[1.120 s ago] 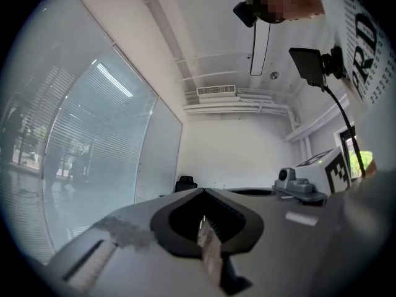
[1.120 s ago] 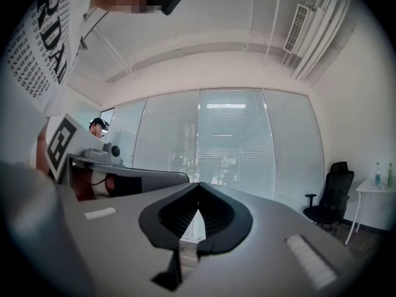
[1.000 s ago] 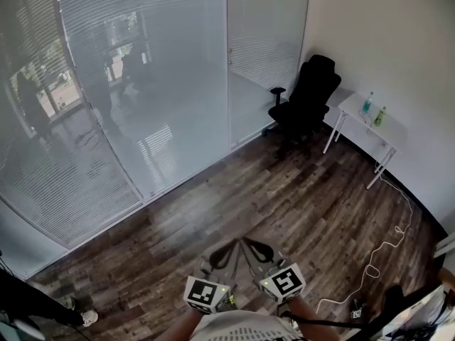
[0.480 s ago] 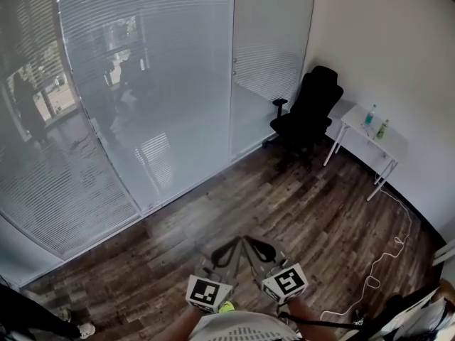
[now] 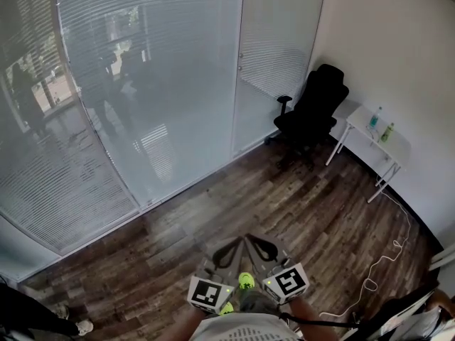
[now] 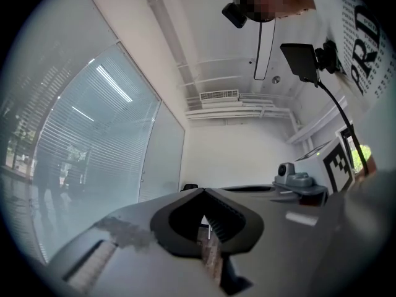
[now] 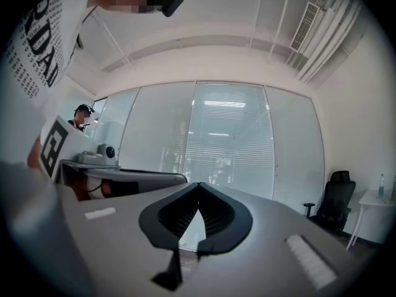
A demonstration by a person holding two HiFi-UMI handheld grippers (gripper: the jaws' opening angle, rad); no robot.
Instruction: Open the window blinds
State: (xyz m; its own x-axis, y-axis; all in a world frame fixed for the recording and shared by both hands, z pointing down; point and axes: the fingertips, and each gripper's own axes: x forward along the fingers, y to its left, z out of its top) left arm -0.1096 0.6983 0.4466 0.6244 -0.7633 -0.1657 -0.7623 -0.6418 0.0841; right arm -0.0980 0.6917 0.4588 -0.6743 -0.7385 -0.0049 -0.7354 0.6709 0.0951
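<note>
Closed horizontal blinds (image 5: 142, 84) hang behind a curved glass wall across the room; they also show in the right gripper view as blinds (image 7: 229, 147) and in the left gripper view as blinds (image 6: 93, 141). My left gripper (image 5: 237, 241) and right gripper (image 5: 251, 241) are held side by side low in the head view, over the wooden floor and well short of the glass. Both are shut with nothing between the jaws. In the left gripper view the left gripper (image 6: 203, 193) points towards the far corner. In its own view the right gripper (image 7: 198, 187) faces the blinds.
A black office chair (image 5: 313, 112) stands in the right corner beside a small white table (image 5: 377, 139) with two bottles (image 5: 375, 117). A white cable (image 5: 387, 251) trails over the floor at right. A glass door with a handle (image 5: 240, 61) adjoins the blinds. A person's legs (image 5: 32, 311) show at lower left.
The glass wall and blinds have drawn nearer and the chair has slid slightly right in the head view. Both grippers stay shut and close together.
</note>
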